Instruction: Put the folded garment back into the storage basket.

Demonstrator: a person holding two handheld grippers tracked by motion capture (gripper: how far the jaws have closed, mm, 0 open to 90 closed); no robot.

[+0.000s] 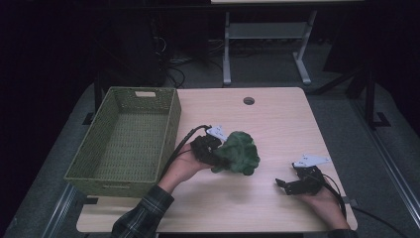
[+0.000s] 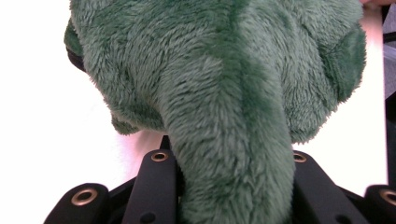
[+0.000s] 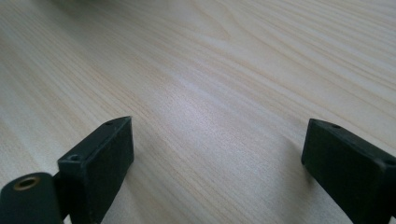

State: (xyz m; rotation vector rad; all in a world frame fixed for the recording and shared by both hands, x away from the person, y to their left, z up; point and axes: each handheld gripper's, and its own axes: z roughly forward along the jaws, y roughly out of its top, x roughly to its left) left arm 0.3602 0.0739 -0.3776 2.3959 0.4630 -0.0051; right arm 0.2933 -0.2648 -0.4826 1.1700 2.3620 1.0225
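Plush toy (image 1: 238, 152), dark green and super fuzzy, kind of lumpy like a broccoli head with a thick stalk. It sits mid-desk (image 1: 277, 119), just right of the woven green basket (image 1: 126, 136). Left hand-held gripper (image 1: 214, 152) is clamped on that stalk; up close you see the fur bulging between the black jaws. Right hand-held gripper (image 1: 283, 185) rests well right of the basket, jaws spread wide, nothing in them.
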